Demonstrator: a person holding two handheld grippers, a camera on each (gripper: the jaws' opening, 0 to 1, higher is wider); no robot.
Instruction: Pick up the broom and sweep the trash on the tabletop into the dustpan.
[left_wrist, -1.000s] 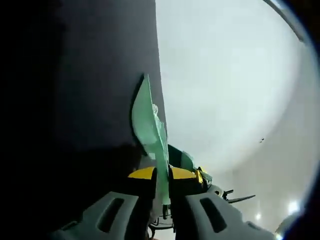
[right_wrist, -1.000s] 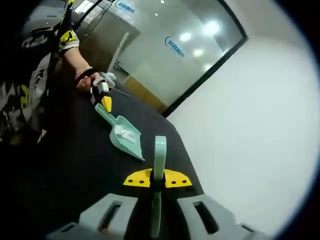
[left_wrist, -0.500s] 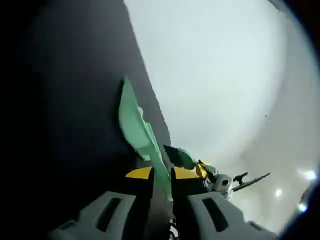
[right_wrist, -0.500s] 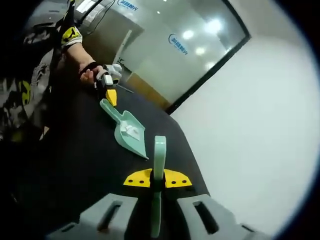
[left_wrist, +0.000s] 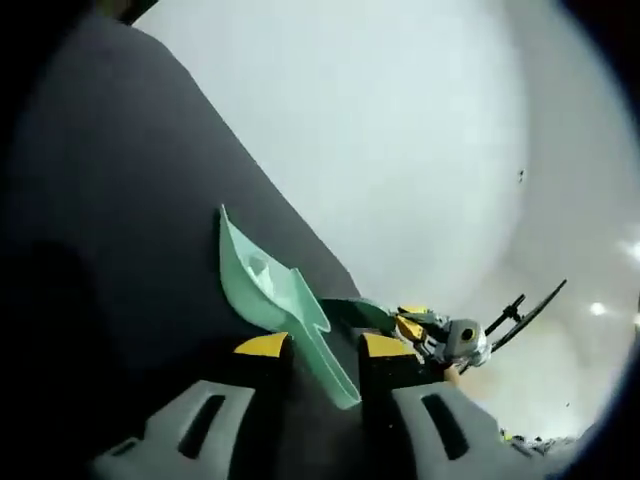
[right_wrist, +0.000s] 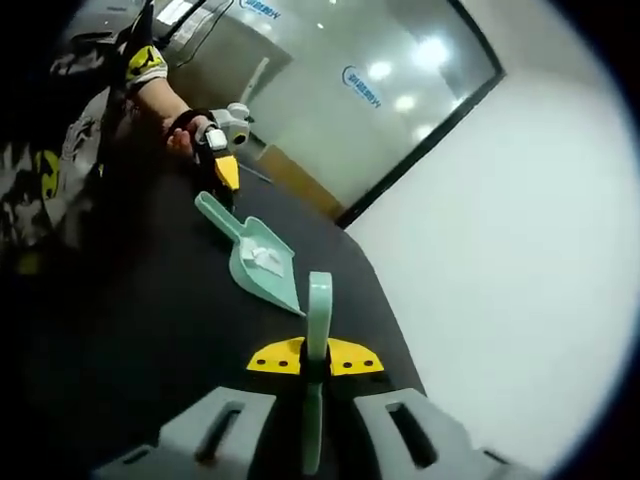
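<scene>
A mint-green dustpan (right_wrist: 262, 265) lies flat on the dark tabletop (right_wrist: 150, 330) with white bits of trash (right_wrist: 264, 257) in its scoop. In the left gripper view the dustpan (left_wrist: 265, 290) points away from me and its handle lies loose between the spread jaws of my left gripper (left_wrist: 325, 345), which is open. From the right gripper view, the left gripper (right_wrist: 225, 168) sits just behind the handle's end, apart from it. My right gripper (right_wrist: 315, 358) is shut on the green broom handle (right_wrist: 319, 310). The broom (left_wrist: 355, 313) and right gripper (left_wrist: 440, 335) lie beyond the dustpan.
The table's edge (right_wrist: 375, 290) runs close along the right of the dustpan, with pale floor (right_wrist: 500, 250) beyond. A person's hand (right_wrist: 180, 135) holds the left gripper. A glass wall (right_wrist: 330, 90) stands far behind.
The left jaws have spread and let go of the dustpan handle. The dustpan now lies flat on the table, and the left gripper has drawn back from it. The right gripper still holds the broom.
</scene>
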